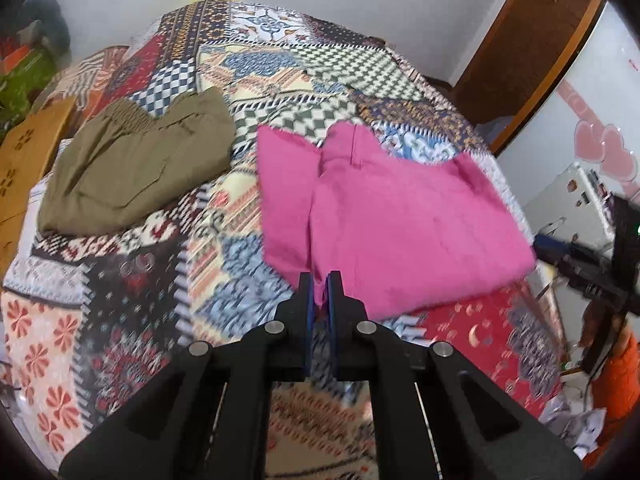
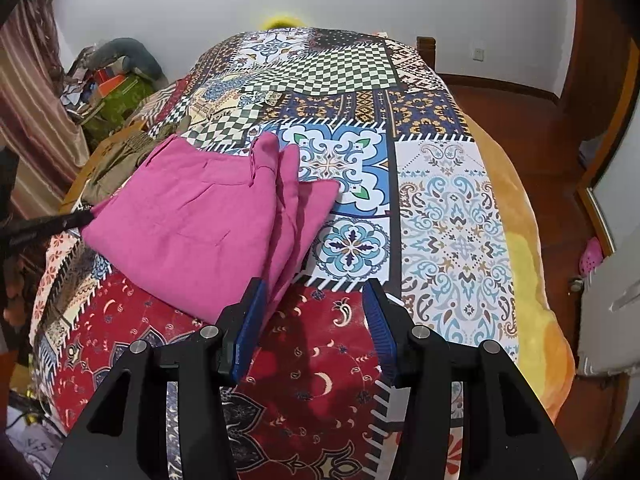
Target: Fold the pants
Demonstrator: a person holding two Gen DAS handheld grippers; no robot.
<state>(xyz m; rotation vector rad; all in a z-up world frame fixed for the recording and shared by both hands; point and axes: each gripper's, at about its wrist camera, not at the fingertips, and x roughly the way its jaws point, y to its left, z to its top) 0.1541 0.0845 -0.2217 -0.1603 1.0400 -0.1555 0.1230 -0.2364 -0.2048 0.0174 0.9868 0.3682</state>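
Pink pants lie folded on the patchwork bedspread. My left gripper is shut on the near corner of the pink cloth, which shows between its blue pads. In the right wrist view the pink pants lie left of centre, with their left corner drawn toward the left gripper. My right gripper is open above the red patch of the bedspread. A pink fold ends just beside its left finger, and no pad presses on it. The right gripper's black body shows at the right edge.
Folded olive pants lie at the back left, also as olive pants. A tan box sits beyond them. An orange blanket hangs off the bed's right side. A white fridge, a wooden door and floor clutter surround the bed.
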